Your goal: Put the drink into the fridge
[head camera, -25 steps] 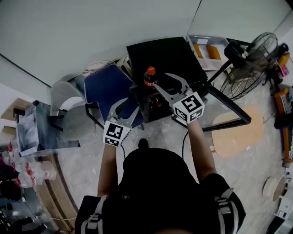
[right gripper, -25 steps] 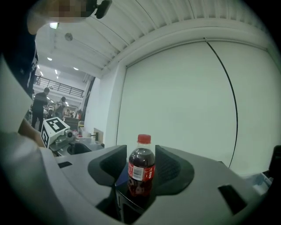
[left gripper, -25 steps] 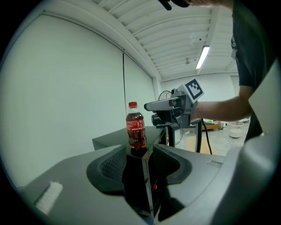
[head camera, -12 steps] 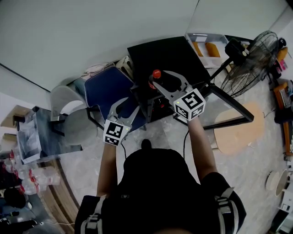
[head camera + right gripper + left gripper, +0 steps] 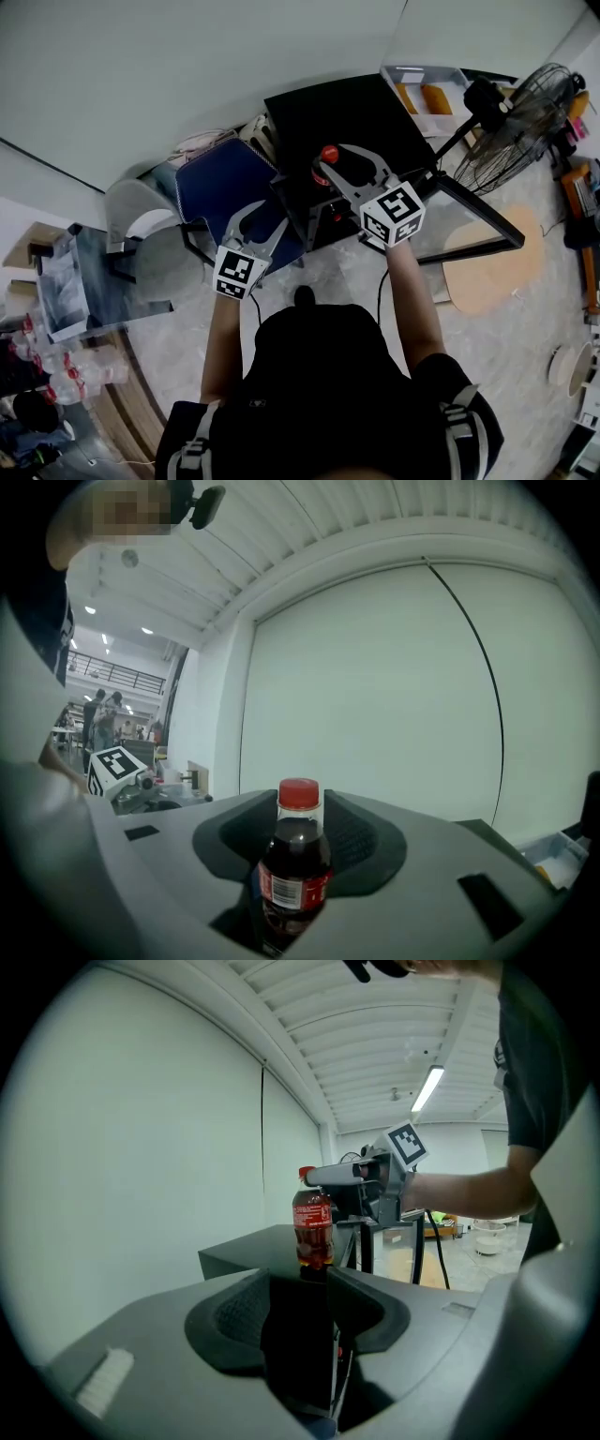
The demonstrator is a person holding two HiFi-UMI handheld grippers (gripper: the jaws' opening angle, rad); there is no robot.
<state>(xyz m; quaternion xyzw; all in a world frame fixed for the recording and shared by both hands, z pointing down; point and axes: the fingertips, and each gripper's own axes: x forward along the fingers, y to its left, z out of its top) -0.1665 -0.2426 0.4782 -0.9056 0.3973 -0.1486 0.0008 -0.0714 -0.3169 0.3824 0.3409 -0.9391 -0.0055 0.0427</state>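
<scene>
Here the drink bottle point(image 5: 295, 874), dark cola under a red cap and a red label, stands upright on the flat top of a black cabinet point(image 5: 347, 108) set against the pale wall. The right hand-held gripper point(image 5: 339, 161) reaches level over that top. Its jaws have just been closing, and its own view shows the bottle between them with both pads against its sides. The left hand-held gripper point(image 5: 261, 214) is held lower and nearer the person, tilted slightly down over a blue chair point(image 5: 220, 178), well apart from the bottle. Its jaws stand a narrow way apart with nothing between them, and its view looks past them at the bottle and the other gripper beyond. A standing fan point(image 5: 525, 122) is on the floor to the right of the cabinet.
</scene>
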